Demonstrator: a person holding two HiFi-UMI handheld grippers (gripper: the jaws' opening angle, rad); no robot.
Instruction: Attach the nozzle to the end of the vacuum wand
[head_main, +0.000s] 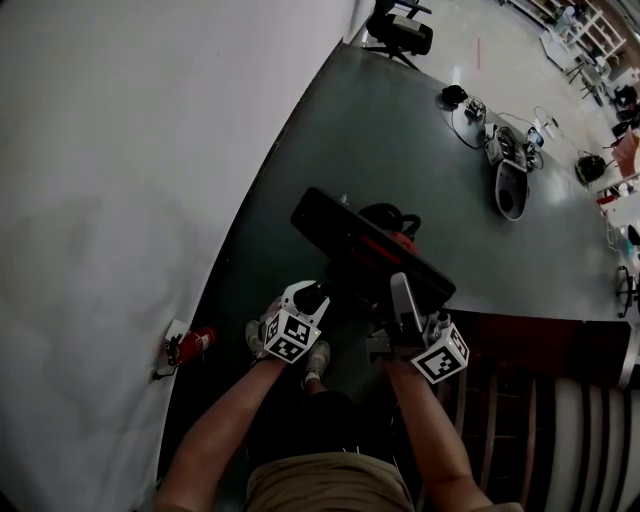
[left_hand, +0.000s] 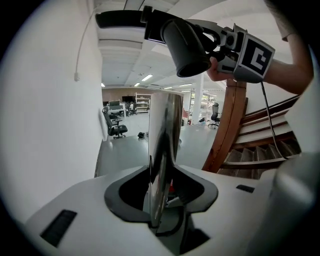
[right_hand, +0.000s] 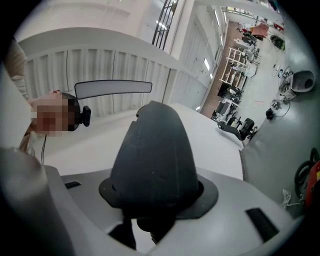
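Note:
The chrome vacuum wand stands up between the jaws of my left gripper, which is shut on it. My right gripper is shut on the black neck of the nozzle. In the left gripper view the nozzle hangs above the wand's top end, its round socket facing down and apart from the wand. In the head view the nozzle's wide black head lies just beyond both grippers, left gripper and right gripper. The wand is hard to make out there.
A red vacuum body sits on the dark floor behind the nozzle. A red fire extinguisher stands by the white wall at left. Wooden stairs rise at right. An office chair and floor clutter lie farther off.

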